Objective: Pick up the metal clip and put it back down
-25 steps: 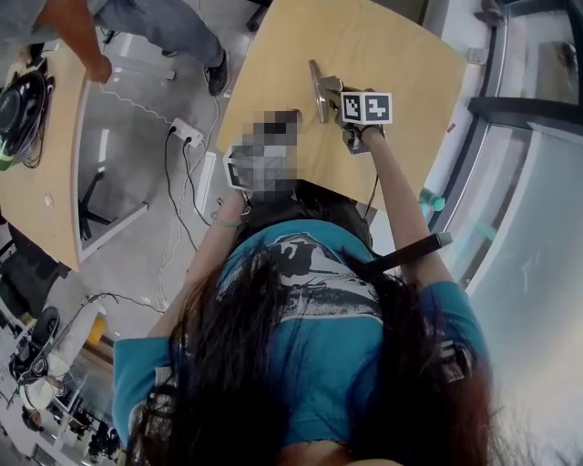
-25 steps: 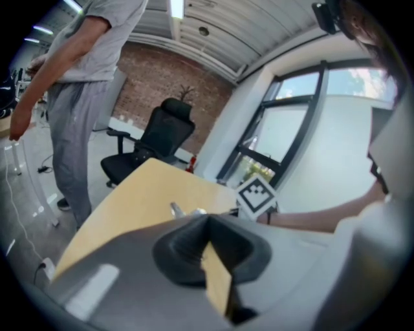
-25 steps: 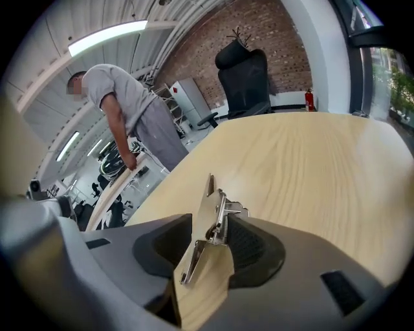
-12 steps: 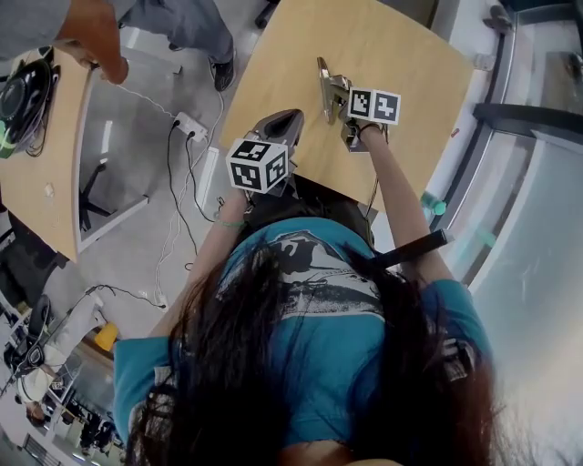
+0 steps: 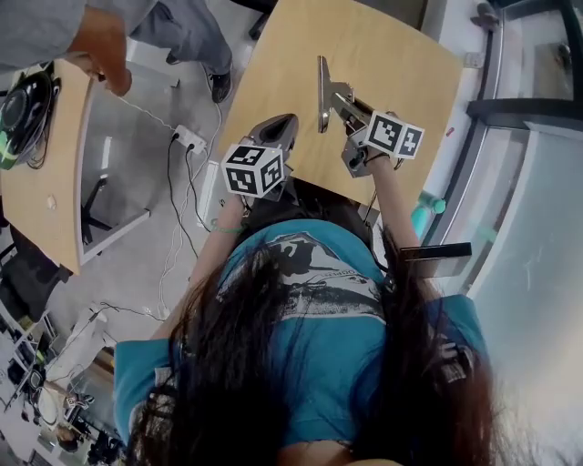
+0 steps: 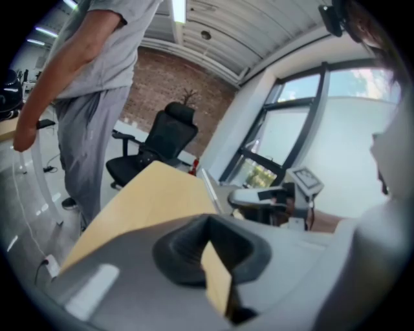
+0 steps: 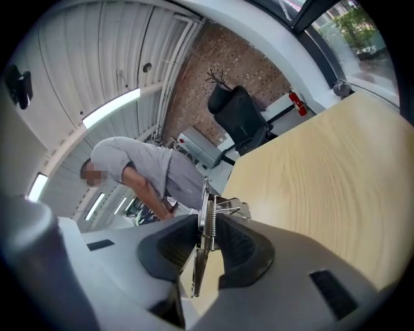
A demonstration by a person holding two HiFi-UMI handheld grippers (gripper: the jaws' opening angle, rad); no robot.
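Observation:
The metal clip [image 5: 322, 89], a long silver bar with a spring, hangs above the light wooden table [image 5: 401, 55]. My right gripper [image 5: 339, 100] is shut on it; its jaws have just been closing round the clip. In the right gripper view the clip [image 7: 206, 210] stands on edge between the dark pads [image 7: 169, 249] of the right gripper [image 7: 207, 236]. My left gripper [image 5: 284, 123] rests at the table's near left edge, shut and holding nothing. The left gripper view shows its own closed tips [image 6: 208, 223], with the right gripper [image 6: 259, 196] and clip [image 6: 208, 186] beyond.
Another person [image 5: 109, 27] stands by a second wooden table [image 5: 46, 173] at the left, which carries a black round object [image 5: 20, 100]. A power strip [image 5: 189, 138] and cables lie on the floor. A black office chair [image 6: 162, 142] stands beyond the table; windows [image 5: 528, 182] run along the right.
My right gripper has closed on the clip, lifted it off the table and rolled. The left gripper has stayed put. The other person's arm has shifted at the left table.

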